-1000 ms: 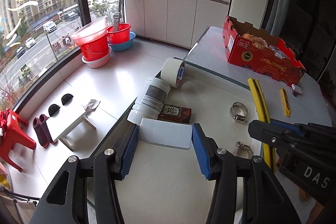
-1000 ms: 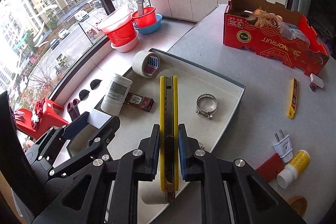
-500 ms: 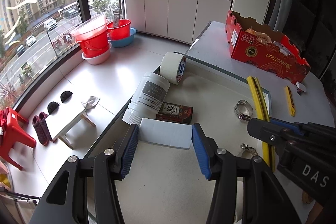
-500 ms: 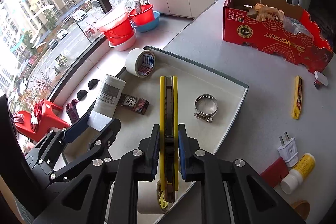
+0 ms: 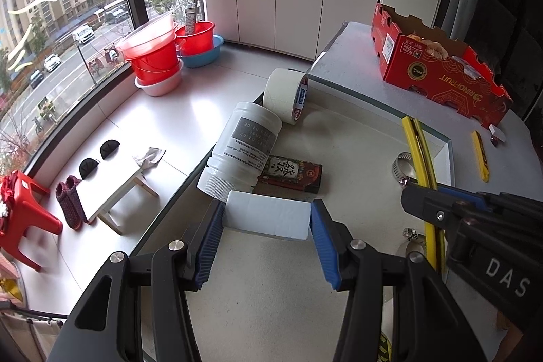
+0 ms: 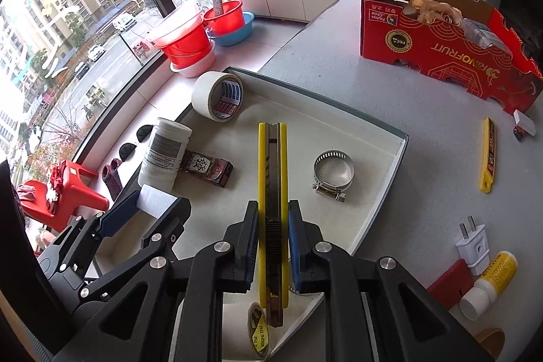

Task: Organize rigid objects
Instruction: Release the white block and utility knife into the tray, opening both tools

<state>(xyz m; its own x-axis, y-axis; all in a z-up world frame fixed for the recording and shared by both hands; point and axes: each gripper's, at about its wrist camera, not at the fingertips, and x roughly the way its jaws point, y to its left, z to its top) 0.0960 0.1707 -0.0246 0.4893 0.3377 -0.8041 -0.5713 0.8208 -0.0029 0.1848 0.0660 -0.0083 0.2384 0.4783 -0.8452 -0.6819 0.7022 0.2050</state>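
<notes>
1. Left gripper (image 5: 267,219) – its blue ribbed pads pinch a flat white rectangular block (image 5: 268,218) by its two short ends, held over the near left part of the shallow white tray with a grey rim (image 6: 397,158).
2. Right gripper (image 6: 271,226) – pressed tight on a long yellow utility knife with a dark metal blade channel (image 6: 271,178); the knife points forward along the fingers, over the middle of the tray.
3. White plastic jar with a grey printed label (image 5: 242,150) lies on its side at the tray's left edge, its ribbed cap towards the camera.
4. Dark red flat packet with a white Chinese character (image 5: 292,172) lies just beside the jar, beyond the held block.
5. Roll of white tape with a blue-and-red core label (image 6: 217,95) stands on edge in the tray's far left corner.
6. Steel hose clamp (image 6: 332,170) sits in the tray to the right of the knife.
7. Outside the tray on the grey table (image 6: 390,90): a slim yellow cutter (image 6: 488,155), a white two-pin plug (image 6: 471,241), a small yellow bottle with a white cap (image 6: 488,284) and a red cardboard fruit box (image 6: 441,50).
</notes>
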